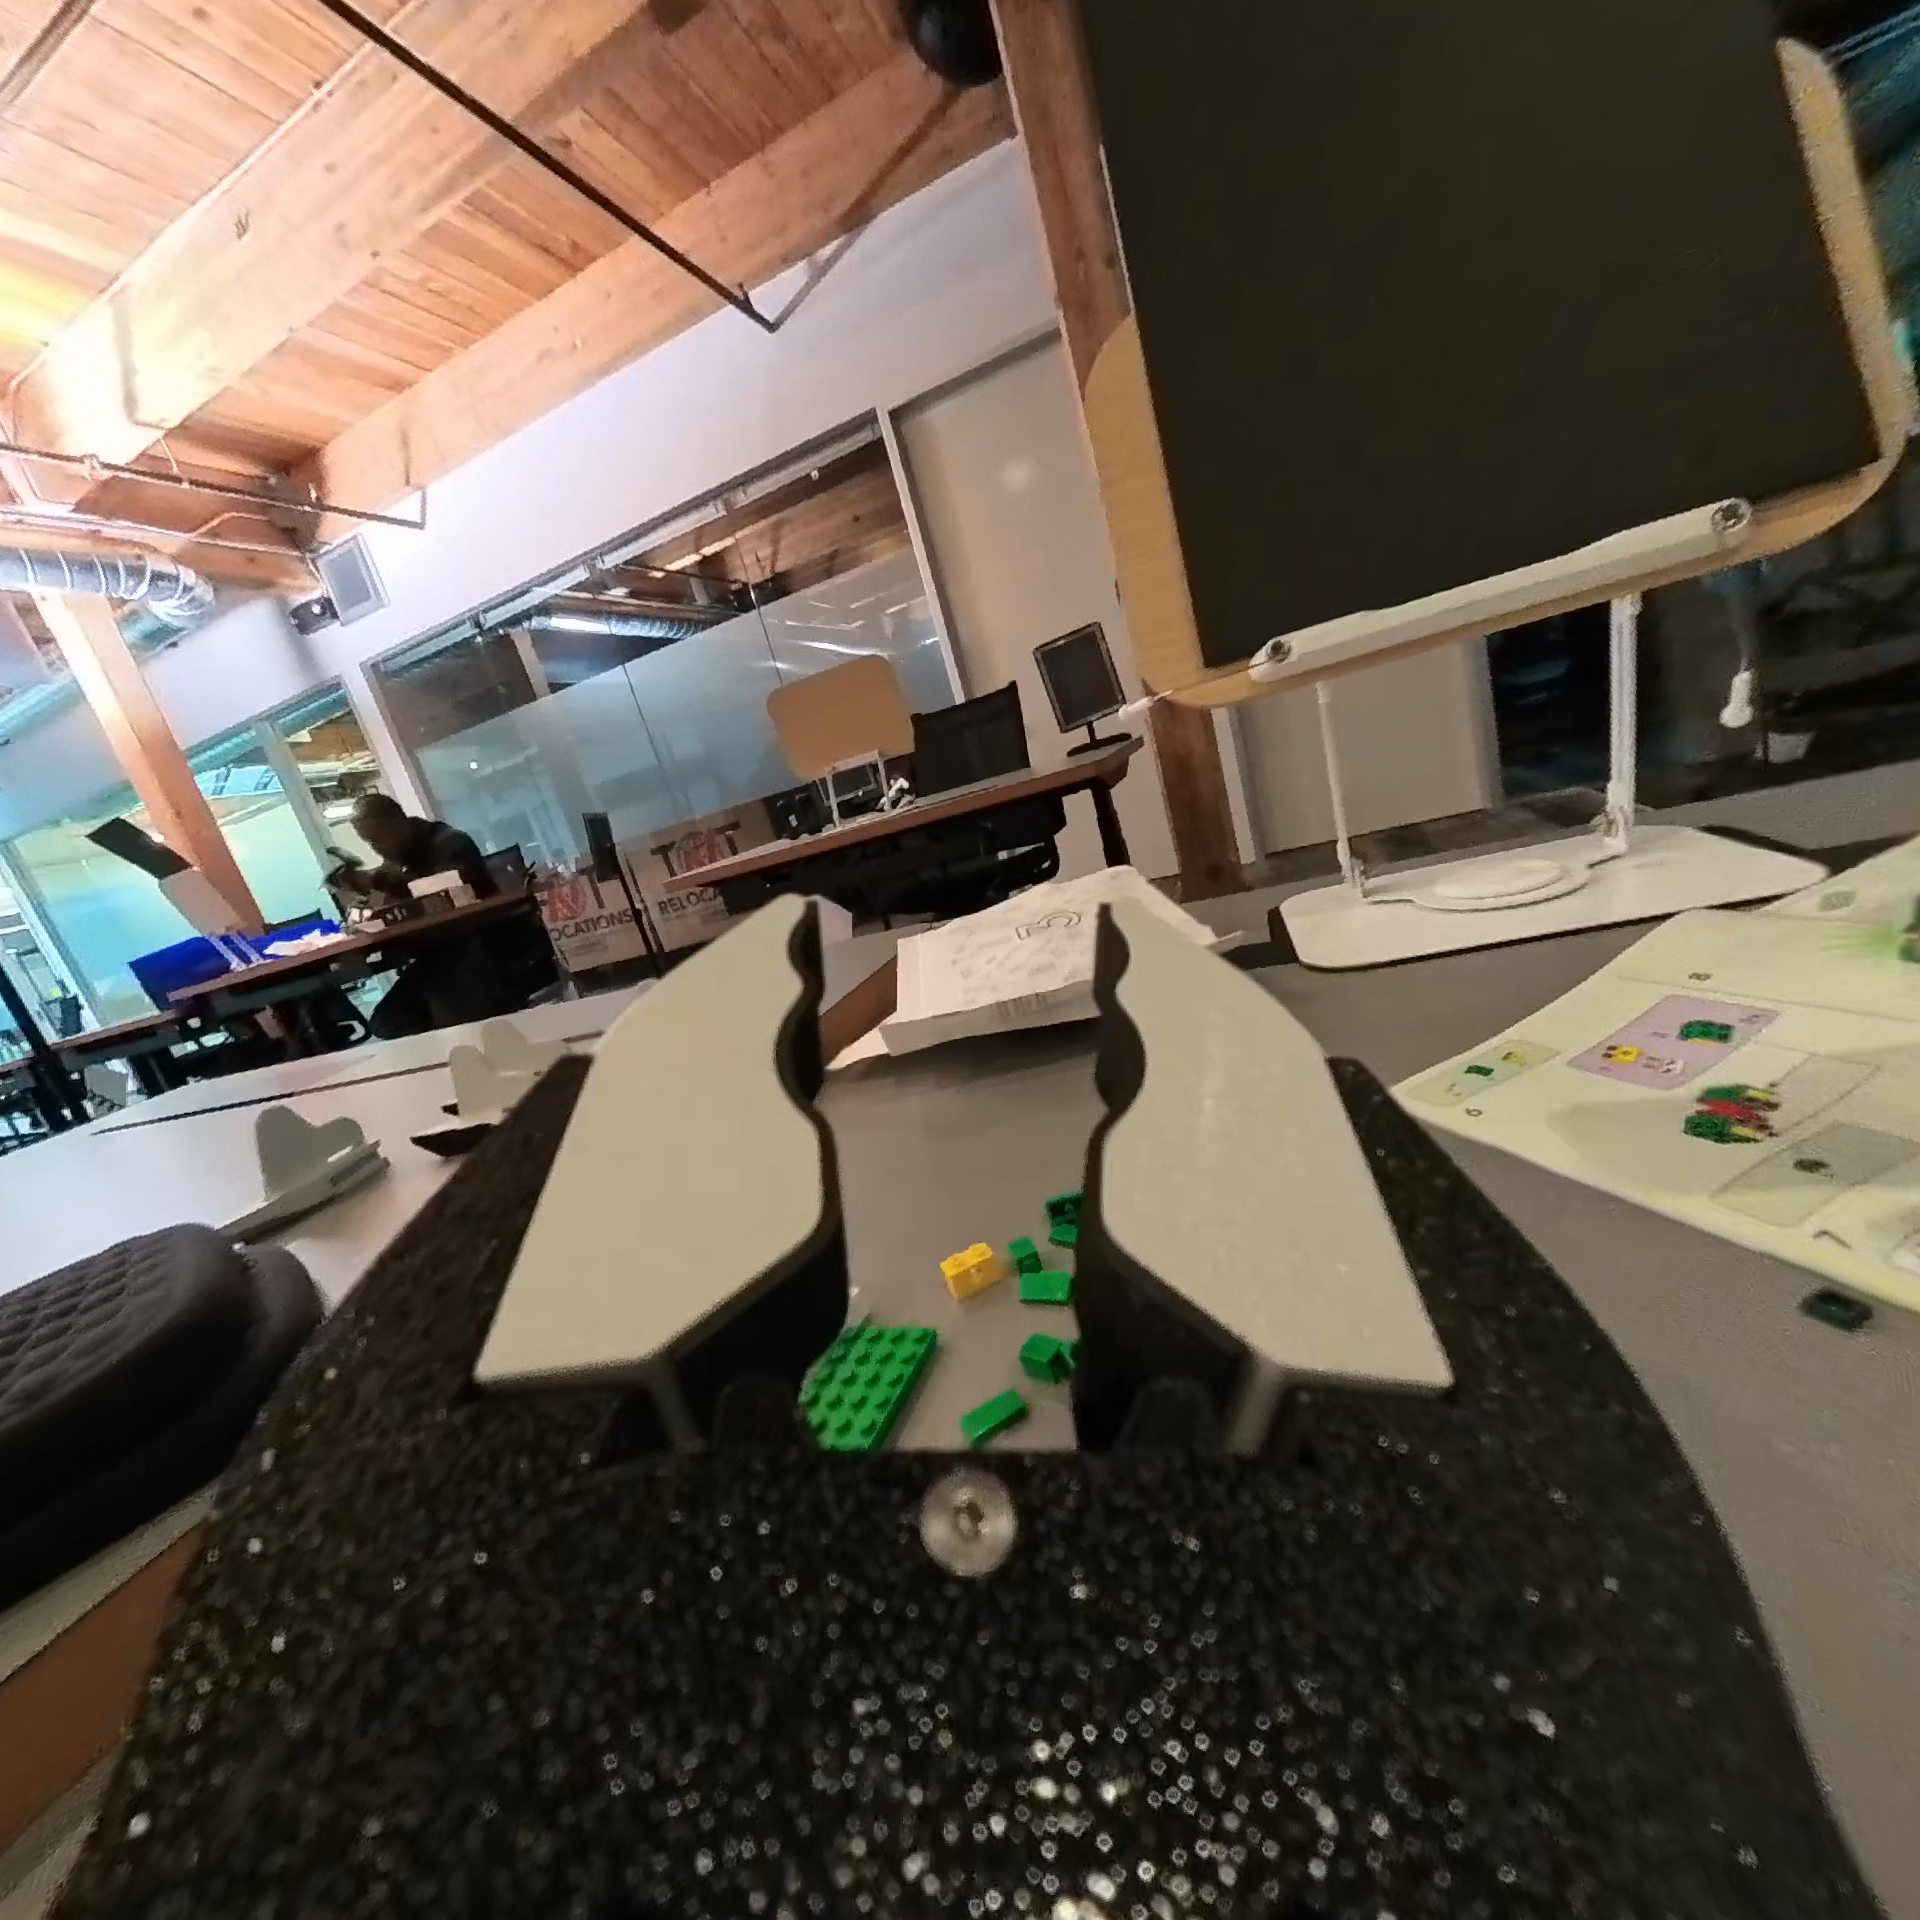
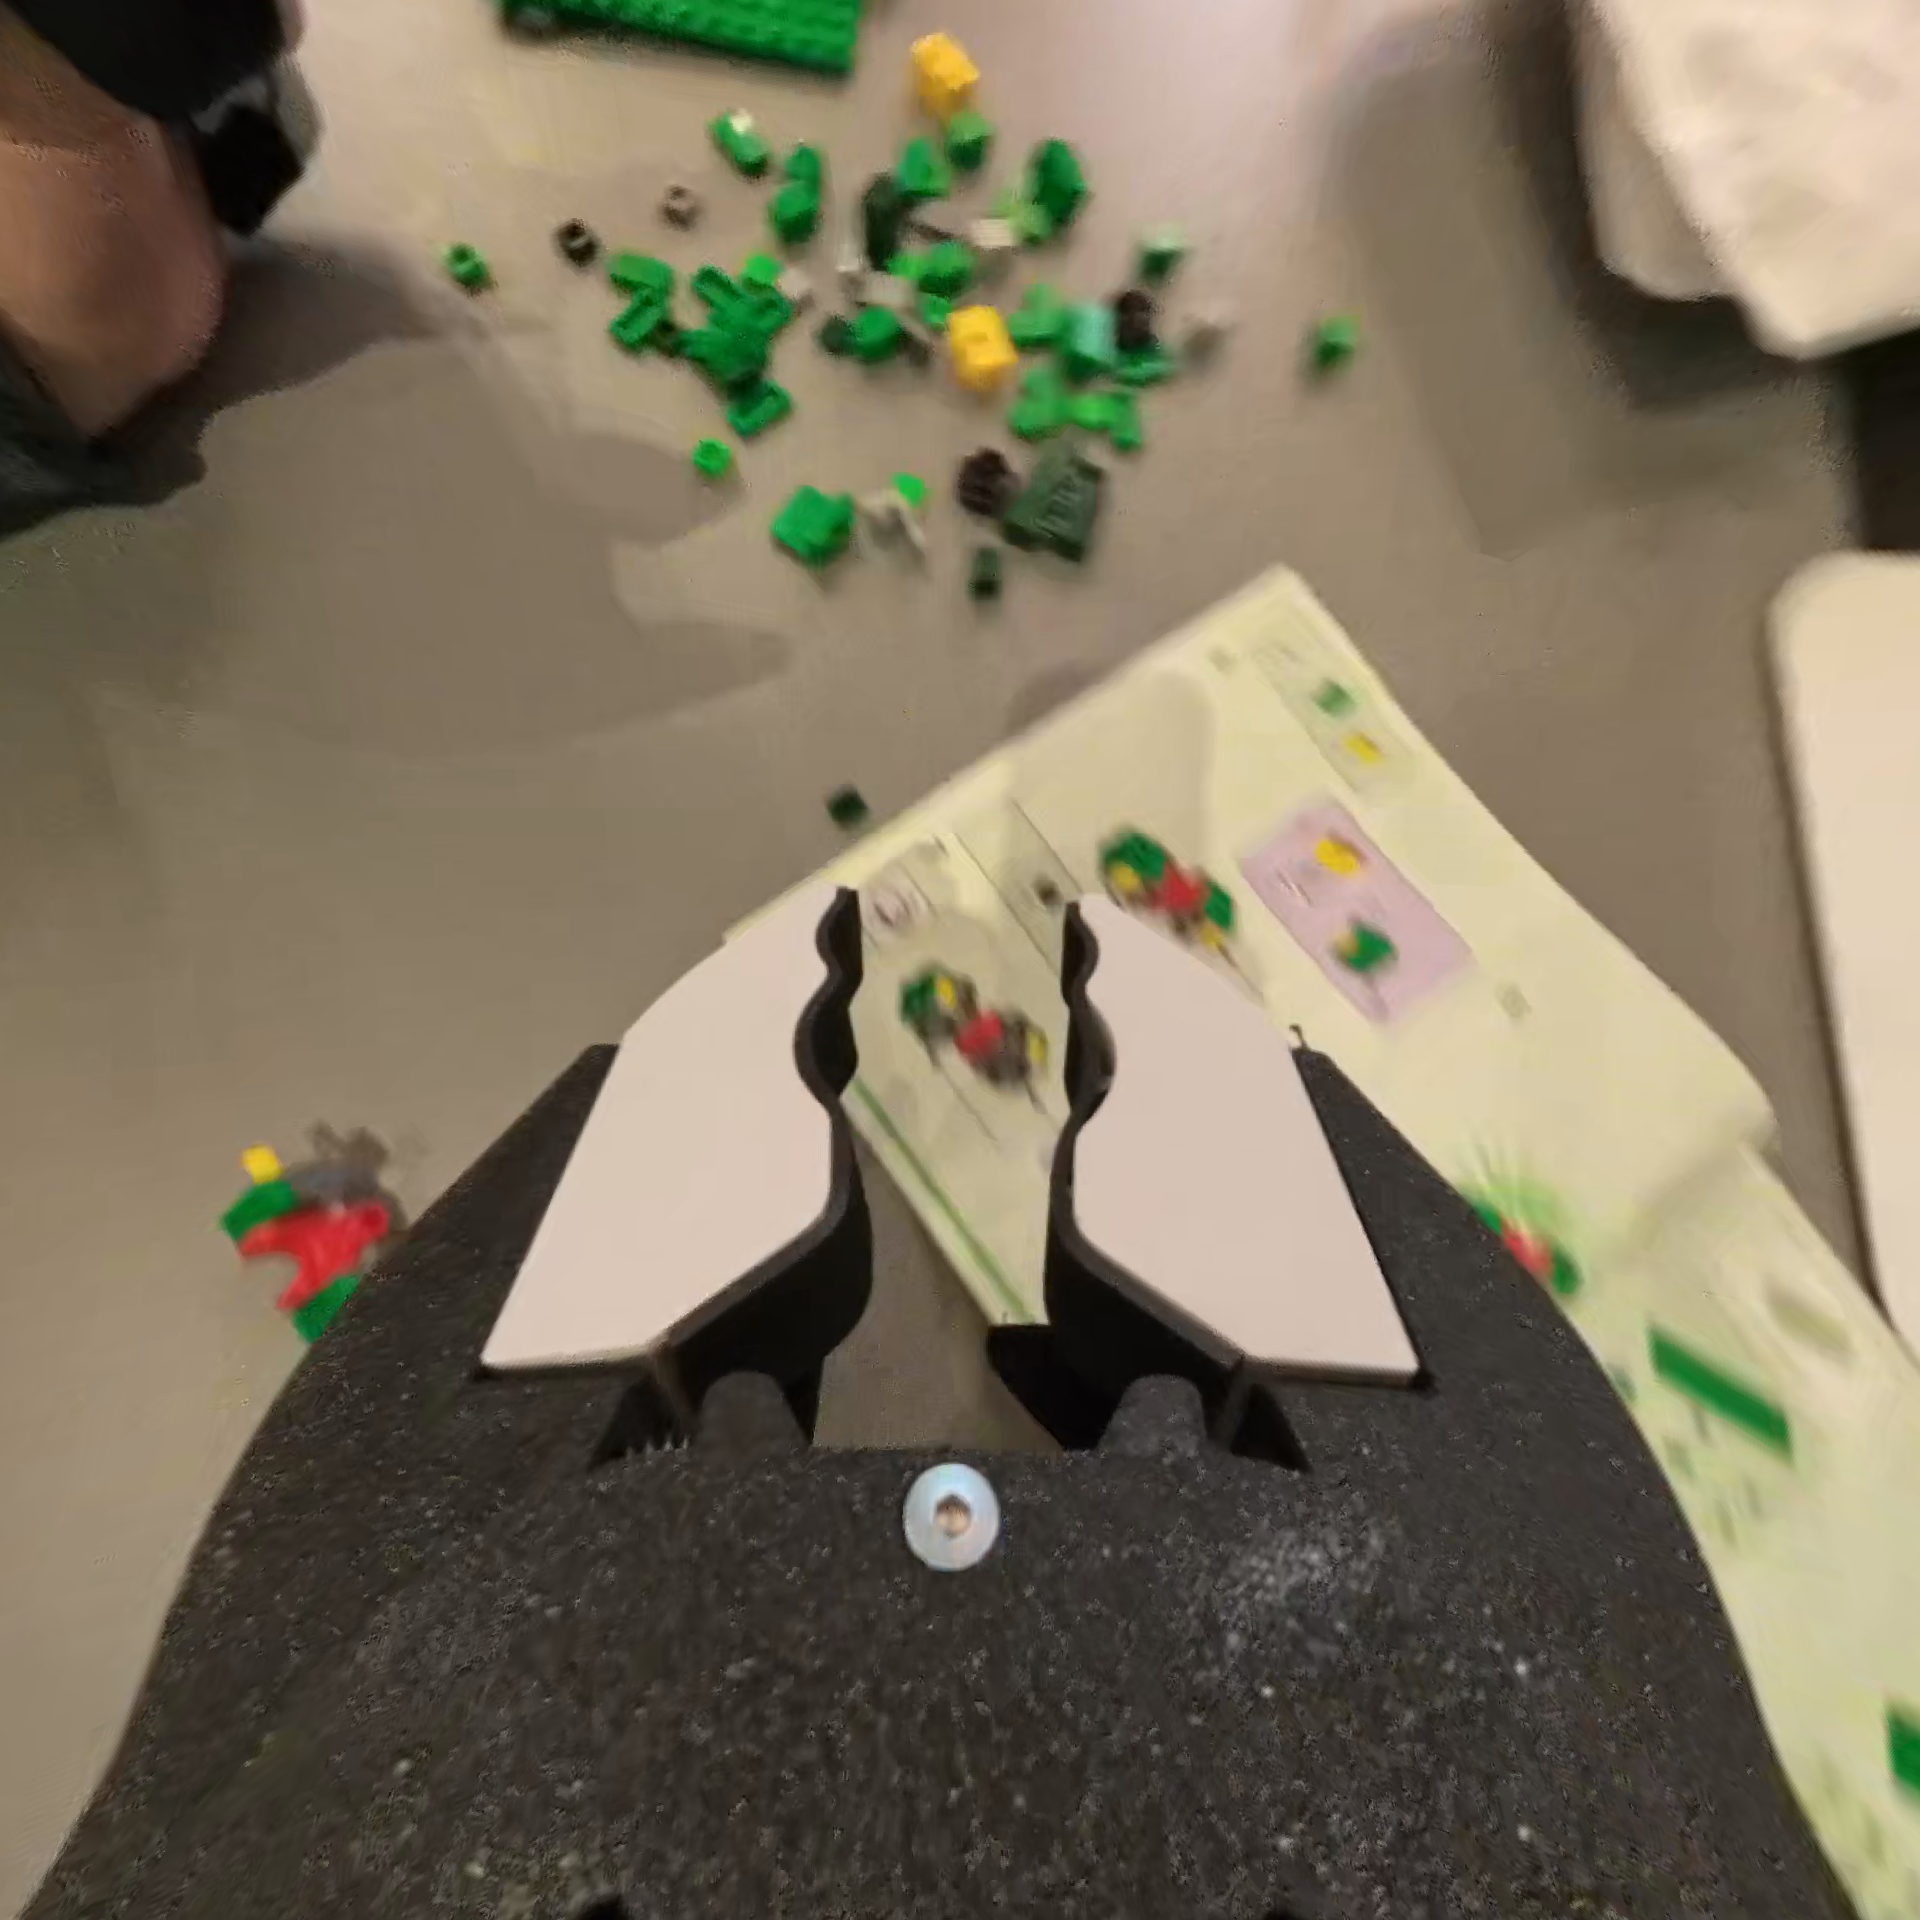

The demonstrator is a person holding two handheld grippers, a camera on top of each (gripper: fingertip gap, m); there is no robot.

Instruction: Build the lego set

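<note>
My left gripper (image 1: pixel 961 920) is open and empty, held low over the grey table and pointing across the room. Between its fingers I see a green plate (image 1: pixel 868 1387), a yellow brick (image 1: pixel 968 1270) and several small green bricks (image 1: pixel 1042 1288). My right gripper (image 2: pixel 961 914) is open and empty, looking down over the open instruction booklet (image 2: pixel 1382 831). A scatter of green, yellow and dark bricks (image 2: pixel 914 312) lies beyond it, with the green plate (image 2: pixel 686 26) at the top edge. A partly built red, green and yellow model (image 2: pixel 307 1242) sits at the left, beside the gripper body.
A tablet on a white stand (image 1: pixel 1455 894) rises at the right of the left wrist view, and the booklet (image 1: pixel 1704 1101) lies below it. A white plastic bag (image 1: pixel 1018 966) lies ahead. A person's hand (image 2: pixel 104 270) shows at the top left of the right wrist view.
</note>
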